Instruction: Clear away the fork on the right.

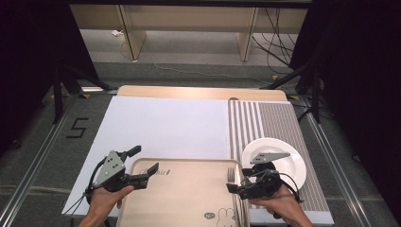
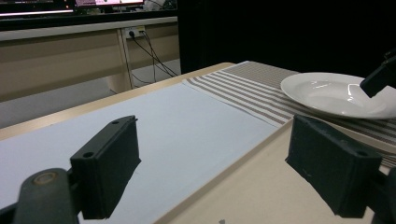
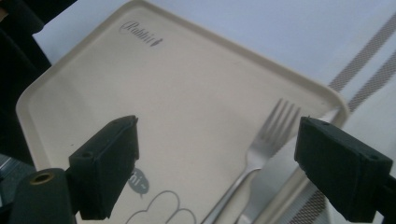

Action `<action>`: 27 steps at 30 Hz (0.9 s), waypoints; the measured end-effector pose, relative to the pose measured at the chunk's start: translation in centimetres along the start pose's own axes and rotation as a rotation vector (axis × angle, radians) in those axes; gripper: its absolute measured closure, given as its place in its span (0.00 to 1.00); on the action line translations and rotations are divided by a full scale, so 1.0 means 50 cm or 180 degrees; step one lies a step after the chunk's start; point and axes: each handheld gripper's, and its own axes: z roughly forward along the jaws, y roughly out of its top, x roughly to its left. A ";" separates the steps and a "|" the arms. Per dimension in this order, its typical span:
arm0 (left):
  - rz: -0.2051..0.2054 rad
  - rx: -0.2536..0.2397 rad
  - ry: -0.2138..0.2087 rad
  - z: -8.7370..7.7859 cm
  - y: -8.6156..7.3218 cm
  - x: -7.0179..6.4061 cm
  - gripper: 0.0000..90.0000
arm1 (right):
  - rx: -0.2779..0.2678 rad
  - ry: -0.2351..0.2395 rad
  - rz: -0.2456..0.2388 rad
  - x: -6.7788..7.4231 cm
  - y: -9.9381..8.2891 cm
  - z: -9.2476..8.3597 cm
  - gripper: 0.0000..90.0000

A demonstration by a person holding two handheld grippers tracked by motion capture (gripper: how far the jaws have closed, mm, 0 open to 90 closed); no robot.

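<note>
Fork (image 3: 261, 144) lies flat by the tray's (image 3: 93, 88) right rim; right gripper (image 1: 236, 185) hangs over it, jaws spread wide; left gripper (image 1: 142, 165) waits, jaws spread too.

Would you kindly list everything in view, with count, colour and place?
tray: one, beige, near edge of the table, between the grippers
fork: one, silver, on the tray's right side
plate: one, white, on the striped mat
mat: one, brown-and-white striped, right side of the table
sheet: one, white, covering the table's left and middle
table: one, light wood
left gripper: black, open, at the tray's left rim
right gripper: black, open, above the fork
</note>
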 end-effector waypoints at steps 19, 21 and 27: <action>-0.0004 -0.0008 -0.0005 0.000 0.000 0.000 0.18 | -0.0151 -0.0310 0.0212 -0.065 -0.008 -0.078 0.12; -0.0003 -0.0026 -0.0019 0.002 -0.001 0.000 0.18 | -0.0185 -0.0328 0.0289 -0.074 -0.011 -0.086 0.12; -0.0001 -0.0006 -0.0004 0.002 0.000 -0.002 0.18 | -0.0249 -0.0454 0.0392 -0.101 -0.019 -0.114 0.12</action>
